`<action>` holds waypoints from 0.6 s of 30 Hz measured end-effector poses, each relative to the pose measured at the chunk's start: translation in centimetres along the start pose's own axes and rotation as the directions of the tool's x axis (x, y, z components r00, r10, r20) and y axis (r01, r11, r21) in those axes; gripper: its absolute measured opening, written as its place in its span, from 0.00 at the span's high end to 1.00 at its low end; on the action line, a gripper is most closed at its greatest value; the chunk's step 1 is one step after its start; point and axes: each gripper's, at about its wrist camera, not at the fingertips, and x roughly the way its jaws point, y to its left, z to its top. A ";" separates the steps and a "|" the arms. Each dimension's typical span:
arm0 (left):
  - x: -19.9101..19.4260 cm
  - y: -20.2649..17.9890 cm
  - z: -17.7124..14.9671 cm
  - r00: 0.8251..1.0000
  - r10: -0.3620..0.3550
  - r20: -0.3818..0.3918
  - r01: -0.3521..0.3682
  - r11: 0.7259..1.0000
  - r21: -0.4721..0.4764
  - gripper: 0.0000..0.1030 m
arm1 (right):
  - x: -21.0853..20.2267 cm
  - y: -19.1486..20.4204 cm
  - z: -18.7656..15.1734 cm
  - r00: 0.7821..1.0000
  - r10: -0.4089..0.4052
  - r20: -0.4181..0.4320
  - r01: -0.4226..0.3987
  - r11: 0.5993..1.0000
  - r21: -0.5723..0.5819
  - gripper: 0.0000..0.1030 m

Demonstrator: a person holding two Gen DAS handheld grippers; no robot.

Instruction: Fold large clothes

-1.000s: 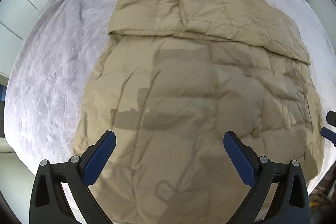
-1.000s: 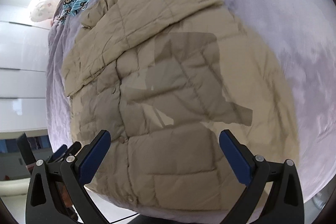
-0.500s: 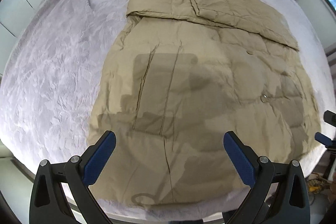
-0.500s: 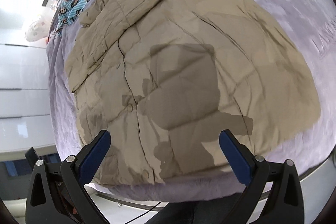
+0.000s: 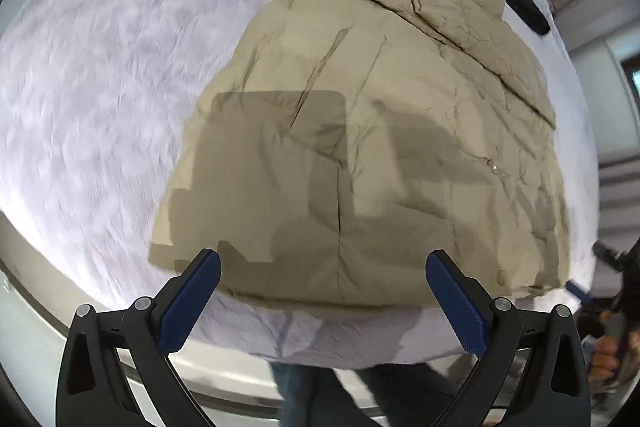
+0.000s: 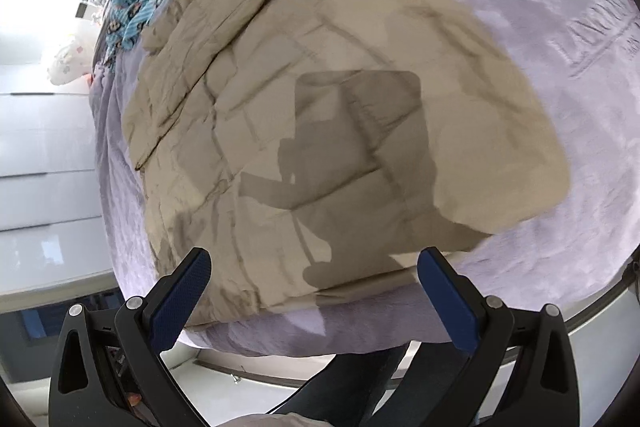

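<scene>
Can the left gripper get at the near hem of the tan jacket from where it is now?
Probably yes. The left gripper is open and empty, and the tan jacket lies flat with its near hem facing the fingers; only bare bedspread lies between.

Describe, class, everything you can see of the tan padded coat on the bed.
The tan coat is quilted and puffy, of a thin, creased, slightly shiny fabric. It lies flat on the lilac bedspread, hem near the bed's front edge, collar at the far end. Its sleeves are folded across the upper body. Small snap buttons show near one side. Gripper shadows fall across it. Neither gripper touches it; only the bedspread does.
</scene>
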 end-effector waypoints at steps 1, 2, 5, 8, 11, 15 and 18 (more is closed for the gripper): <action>-0.1 0.5 -0.3 1.000 -0.030 -0.003 0.030 0.999 -0.029 0.00 | -0.3 -1.3 0.1 1.000 0.009 0.000 -0.009 0.999 0.033 0.00; -0.1 0.9 -0.6 0.999 -0.049 -0.005 0.048 0.998 -0.050 0.00 | -0.5 -2.4 0.1 1.000 0.024 -0.001 -0.024 0.997 0.070 0.00; -0.1 2.5 -1.2 0.996 -0.092 -0.009 0.091 0.988 -0.128 0.00 | -0.6 -5.4 -0.2 0.997 0.077 0.003 -0.076 0.981 0.181 0.00; 0.5 4.0 -1.9 0.991 -0.130 -0.022 0.123 0.972 -0.200 0.00 | -0.7 -8.5 -0.8 0.992 0.121 0.020 -0.122 0.951 0.285 0.00; 1.3 5.0 -2.6 0.984 -0.170 -0.050 0.153 0.958 -0.243 0.00 | -0.3 -10.5 -1.4 0.988 0.151 0.028 -0.151 0.924 0.352 0.00; 3.4 4.8 -2.7 0.966 -0.249 -0.074 0.217 0.930 -0.296 0.00 | 0.5 -11.7 -1.9 0.982 0.187 0.039 -0.187 0.897 0.401 0.00; 4.4 4.0 -1.7 0.964 -0.261 -0.055 0.234 0.927 -0.294 0.00 | 1.1 -11.7 -1.8 0.978 0.204 0.050 -0.206 0.891 0.404 0.00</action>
